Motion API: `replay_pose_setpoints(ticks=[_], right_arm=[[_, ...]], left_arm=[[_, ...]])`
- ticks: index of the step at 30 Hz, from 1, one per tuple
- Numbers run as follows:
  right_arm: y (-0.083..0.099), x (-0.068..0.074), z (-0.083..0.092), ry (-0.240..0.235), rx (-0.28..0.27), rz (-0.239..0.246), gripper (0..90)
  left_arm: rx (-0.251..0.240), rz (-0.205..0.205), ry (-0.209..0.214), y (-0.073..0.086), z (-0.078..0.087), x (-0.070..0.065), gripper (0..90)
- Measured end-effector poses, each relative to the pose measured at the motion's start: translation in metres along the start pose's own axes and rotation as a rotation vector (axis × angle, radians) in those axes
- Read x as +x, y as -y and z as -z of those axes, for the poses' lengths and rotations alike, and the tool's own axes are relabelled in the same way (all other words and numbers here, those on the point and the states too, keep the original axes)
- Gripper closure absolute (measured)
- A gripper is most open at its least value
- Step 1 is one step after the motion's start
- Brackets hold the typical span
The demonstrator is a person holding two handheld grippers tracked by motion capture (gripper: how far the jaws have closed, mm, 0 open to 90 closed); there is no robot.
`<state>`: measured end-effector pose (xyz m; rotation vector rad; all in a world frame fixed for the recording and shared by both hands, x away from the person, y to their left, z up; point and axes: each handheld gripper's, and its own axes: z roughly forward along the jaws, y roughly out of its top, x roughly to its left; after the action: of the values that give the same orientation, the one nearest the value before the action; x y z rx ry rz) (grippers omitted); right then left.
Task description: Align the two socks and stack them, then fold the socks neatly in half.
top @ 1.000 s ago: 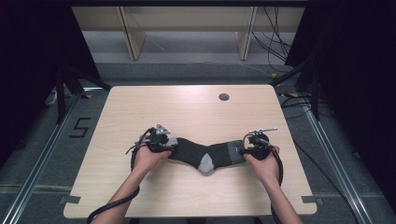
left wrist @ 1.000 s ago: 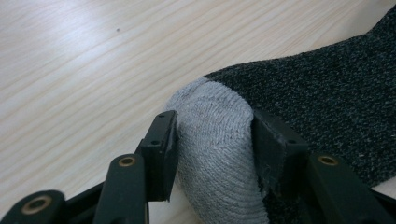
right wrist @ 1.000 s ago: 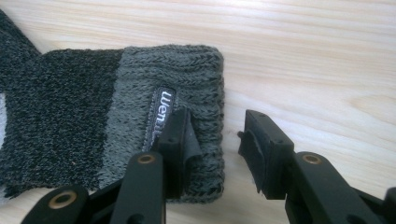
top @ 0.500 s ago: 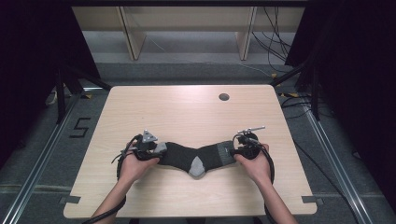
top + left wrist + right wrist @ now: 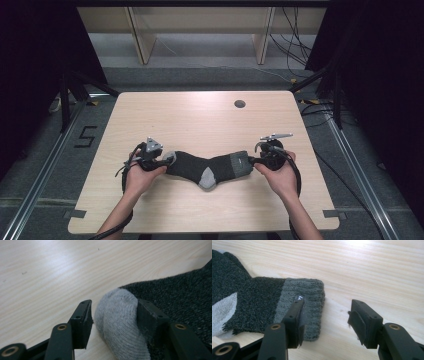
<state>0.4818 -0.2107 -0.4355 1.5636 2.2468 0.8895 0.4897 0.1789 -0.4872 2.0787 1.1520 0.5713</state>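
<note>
As it lies flat, sock point(image 5: 207, 167) runs left-right w/ toe left, cuff right.

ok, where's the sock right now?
High view: the sock lies flat near the table's front edge, between the left gripper and the right gripper.

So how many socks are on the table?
1. The one dark sock lies flat across the near part of the table, its pale toe by the left gripper and its grey cuff by the right gripper.
</note>
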Motion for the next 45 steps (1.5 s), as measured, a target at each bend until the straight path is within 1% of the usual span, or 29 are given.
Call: replay_pose_setpoints(ticks=[1, 2, 3, 5, 6, 7, 8, 10, 11, 12, 14, 15, 19, 22, 23, 24, 25, 27, 29, 30, 31, 35, 36, 38, 39, 42, 43, 44, 45], right_arm=[[0.001, -0.005, 0.001, -0.016, 0.002, -0.005, 45.4], [0.001, -0.005, 0.001, -0.016, 0.002, -0.005, 45.4], [0.004, -0.006, 0.002, -0.001, 0.015, -0.046, 44.4], [0.004, -0.008, 0.004, -0.002, 0.020, -0.042, 44.2], [0.006, -0.009, 0.005, -0.001, 0.019, -0.041, 43.9], [0.008, -0.013, 0.006, 0.001, 0.014, -0.026, 43.3], [0.009, -0.012, 0.008, -0.006, 0.026, -0.049, 43.1], [0.011, -0.014, 0.008, 0.008, 0.008, -0.029, 42.9], [0.012, -0.014, 0.009, 0.006, 0.000, -0.049, 42.7], [0.015, -0.017, 0.010, 0.005, -0.024, -0.037, 42.4], [0.017, -0.020, 0.011, 0.000, -0.014, -0.035, 42.1], [0.018, -0.018, 0.012, -0.002, 0.001, -0.070, 41.9], [0.019, -0.020, 0.011, -0.007, 0.001, -0.064, 41.6], [0.019, -0.018, 0.007, -0.011, 0.025, -0.069, 41.5], [0.019, -0.019, 0.005, -0.019, 0.032, -0.051, 41.5], [0.019, -0.019, 0.005, -0.019, 0.032, -0.051, 41.5], [0.020, -0.020, 0.003, -0.049, 0.033, -0.051, 41.5], [0.021, -0.021, 0.002, -0.022, 0.039, -0.045, 41.5], [0.022, -0.020, 0.002, -0.028, 0.028, -0.042, 41.6], [0.022, -0.020, 0.003, -0.050, 0.051, -0.066, 41.6], [0.023, -0.022, 0.003, -0.041, 0.037, -0.037, 41.6], [0.024, -0.018, 0.006, -0.049, 0.032, -0.049, 41.6], [0.024, -0.018, 0.007, -0.029, 0.041, -0.053, 41.8], [0.025, -0.015, 0.008, -0.033, 0.020, -0.032, 46.5], [0.025, -0.009, 0.011, -0.028, 0.000, -0.042, 56.8], [0.025, -0.005, 0.011, -0.033, 0.001, -0.019, 62.3], [0.025, -0.001, 0.009, -0.039, 0.026, -0.026, 65.1], [0.023, -0.002, 0.007, -0.033, 0.020, 0.014, 65.3], [0.023, -0.002, 0.007, -0.033, 0.020, 0.014, 65.3]], left_arm=[[0.027, -0.026, -0.006, 0.001, -0.002, -0.001, 46.3], [0.027, -0.026, -0.006, 0.001, -0.002, -0.001, 46.2], [0.016, -0.022, -0.006, 0.001, -0.003, -0.002, 44.8], [0.010, -0.016, -0.015, 0.001, -0.002, -0.001, 43.0], [0.000, 0.000, -0.025, 0.001, -0.002, -0.001, 39.4], [-0.004, 0.011, -0.040, 0.000, 0.002, 0.002, 29.8], [-0.004, 0.011, -0.040, 0.000, 0.002, 0.002, 28.1], [-0.026, 0.020, -0.031, 0.000, 0.008, 0.003, 26.4], [-0.050, 0.046, -0.026, 0.000, 0.011, 0.003, 26.4], [-0.077, 0.077, -0.013, 0.002, 0.016, 0.006, 22.7], [-0.085, 0.096, -0.006, 0.004, 0.019, 0.006, 20.3], [-0.089, 0.107, 0.014, 0.007, 0.024, 0.008, 20.0], [-0.115, 0.126, 0.034, 0.015, 0.033, 0.010, 19.7], [-0.122, 0.161, 0.043, 0.021, 0.036, 0.011, 18.9], [-0.128, 0.183, 0.043, 0.025, 0.036, 0.010, 18.9], [-0.128, 0.183, 0.043, 0.025, 0.036, 0.010, 19.0], [-0.115, 0.187, 0.042, 0.027, 0.036, 0.009, 19.0], [-0.105, 0.171, 0.044, 0.028, 0.036, 0.010, 19.0], [-0.084, 0.173, 0.036, 0.030, 0.038, 0.009, 19.6], [-0.084, 0.173, 0.036, 0.030, 0.038, 0.009, 20.0], [-0.088, 0.176, 0.036, 0.030, 0.039, 0.008, 20.1], [-0.090, 0.176, 0.040, 0.032, 0.042, 0.006, 20.1], [-0.089, 0.176, 0.044, 0.032, 0.043, 0.004, 20.2], [-0.114, 0.182, 0.055, 0.035, 0.046, 0.000, 26.8], [-0.137, 0.182, 0.084, 0.039, 0.047, -0.003, 28.1], [-0.124, 0.183, 0.088, 0.043, 0.048, -0.004, 32.7], [-0.111, 0.166, 0.085, 0.046, 0.048, -0.002, 33.8], [-0.111, 0.166, 0.085, 0.046, 0.048, -0.002, 34.4], [-0.101, 0.174, 0.086, 0.045, 0.047, -0.002, 34.4]])
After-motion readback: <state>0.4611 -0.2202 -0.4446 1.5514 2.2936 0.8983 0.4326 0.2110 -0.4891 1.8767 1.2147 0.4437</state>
